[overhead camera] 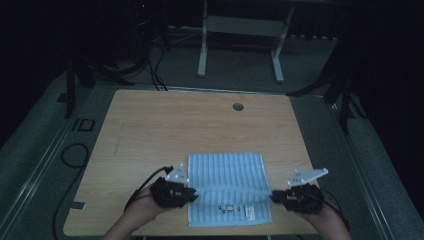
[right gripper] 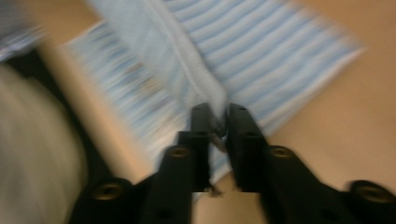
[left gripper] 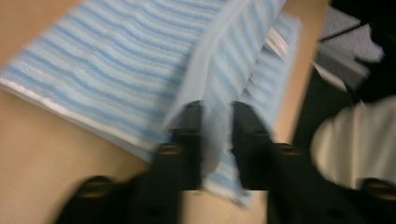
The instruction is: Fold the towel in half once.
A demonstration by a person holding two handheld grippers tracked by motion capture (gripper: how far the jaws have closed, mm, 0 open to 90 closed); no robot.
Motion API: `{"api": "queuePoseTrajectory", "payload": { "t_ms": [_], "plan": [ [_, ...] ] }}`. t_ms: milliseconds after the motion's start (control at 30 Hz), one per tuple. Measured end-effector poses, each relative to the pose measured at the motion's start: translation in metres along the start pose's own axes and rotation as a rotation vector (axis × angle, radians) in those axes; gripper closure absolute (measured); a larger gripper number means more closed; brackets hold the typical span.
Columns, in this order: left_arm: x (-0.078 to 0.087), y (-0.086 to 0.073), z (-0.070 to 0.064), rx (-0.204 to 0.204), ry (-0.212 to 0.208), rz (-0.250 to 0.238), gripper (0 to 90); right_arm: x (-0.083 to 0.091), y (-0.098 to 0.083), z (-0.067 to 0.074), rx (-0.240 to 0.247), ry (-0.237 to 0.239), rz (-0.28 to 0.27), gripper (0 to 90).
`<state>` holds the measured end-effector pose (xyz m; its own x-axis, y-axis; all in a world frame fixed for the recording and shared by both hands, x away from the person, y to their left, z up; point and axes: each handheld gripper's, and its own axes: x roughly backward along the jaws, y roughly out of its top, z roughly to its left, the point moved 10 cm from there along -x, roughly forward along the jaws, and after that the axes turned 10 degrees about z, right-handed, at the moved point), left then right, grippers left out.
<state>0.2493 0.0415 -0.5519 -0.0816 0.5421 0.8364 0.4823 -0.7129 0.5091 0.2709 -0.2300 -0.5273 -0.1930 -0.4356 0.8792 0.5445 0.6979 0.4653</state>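
From above we look forward and down on the light wooden table (overhead camera: 150, 130). Both gripper cameras sit close, sharing the blue-and-white striped cloth (overhead camera: 225, 172) (left gripper: 112, 60) (right gripper: 275, 51).

One light wooden rectangular table (overhead camera: 150, 130) with one round dark cable hole (overhead camera: 238, 106); one blue-and-white striped cloth towel (overhead camera: 225, 172) on it, carrying one small white label (overhead camera: 250, 213); two black two-jaw grippers, left (overhead camera: 192, 194) and right (overhead camera: 274, 196); two grey three-cornered plates; one white metal frame (overhead camera: 240, 35) on the floor beyond
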Motion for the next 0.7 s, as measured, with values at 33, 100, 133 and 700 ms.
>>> {"api": "queuePoseTrajectory", "payload": {
  "t_ms": [33,100,133,700],
  "plan": [
    [-0.001,-0.003,0.001,0.012,-0.001,-0.008,59.8,-0.005,-0.022,0.005,-0.021,-0.024,0.027,67.8],
    [-0.005,-0.006,0.004,0.03,-0.029,-0.003,56.4,-0.012,-0.031,-0.004,-0.058,-0.045,0.046,66.7],
    [-0.007,-0.006,0.009,0.038,-0.013,-0.003,56.4,-0.015,-0.032,-0.01,-0.081,-0.055,0.052,66.6],
    [-0.063,-0.011,0.029,0.026,0.018,0.181,60.4,-0.062,0.014,-0.022,-0.025,-0.047,0.09,66.6]
  ]
}}
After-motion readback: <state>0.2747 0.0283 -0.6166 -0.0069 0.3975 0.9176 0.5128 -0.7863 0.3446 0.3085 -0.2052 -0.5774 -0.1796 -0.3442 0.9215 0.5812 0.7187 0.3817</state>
